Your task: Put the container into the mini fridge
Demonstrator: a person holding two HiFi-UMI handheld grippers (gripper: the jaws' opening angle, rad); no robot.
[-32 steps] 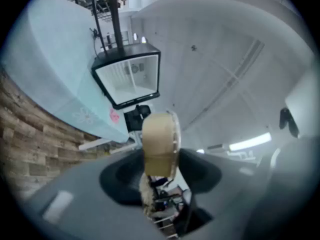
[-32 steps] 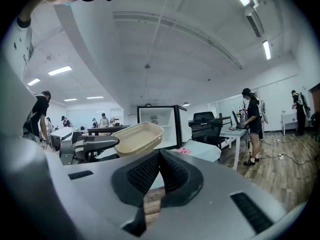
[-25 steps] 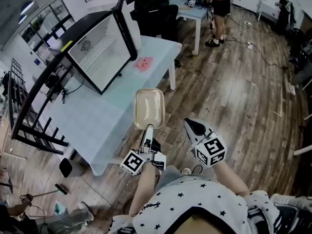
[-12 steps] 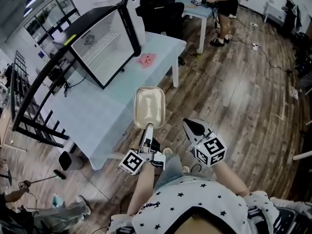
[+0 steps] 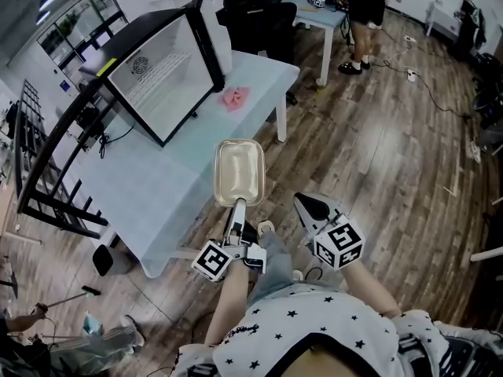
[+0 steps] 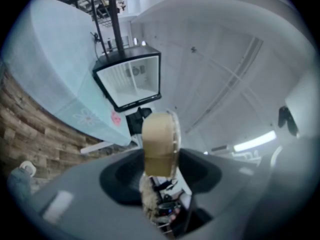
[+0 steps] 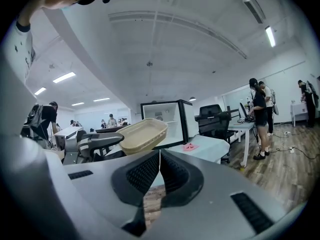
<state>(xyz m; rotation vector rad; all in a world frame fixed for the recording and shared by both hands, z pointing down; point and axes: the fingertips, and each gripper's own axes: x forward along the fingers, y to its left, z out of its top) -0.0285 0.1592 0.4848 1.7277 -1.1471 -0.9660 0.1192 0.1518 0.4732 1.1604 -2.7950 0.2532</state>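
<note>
1. The mini fridge (image 5: 161,85) stands well ahead and to the left of the left claw. It sits on the pale blue worktop (image 5: 149,195), with its door swung open and its white inside facing the claws.
2. A small pink object (image 5: 234,96) lies on the worktop just right of the fridge, far ahead of the left claw.
3. The left claw (image 5: 238,207) is clamped on the near rim of the container (image 5: 240,171). This shallow beige tray juts straight forward from the jaws, held in the air with its open side up, by the worktop's near edge.
4. The right claw (image 5: 309,204) hangs just right of the left claw, over the wooden floor (image 5: 377,155). Its jaws are pressed together with nothing between them.
</note>
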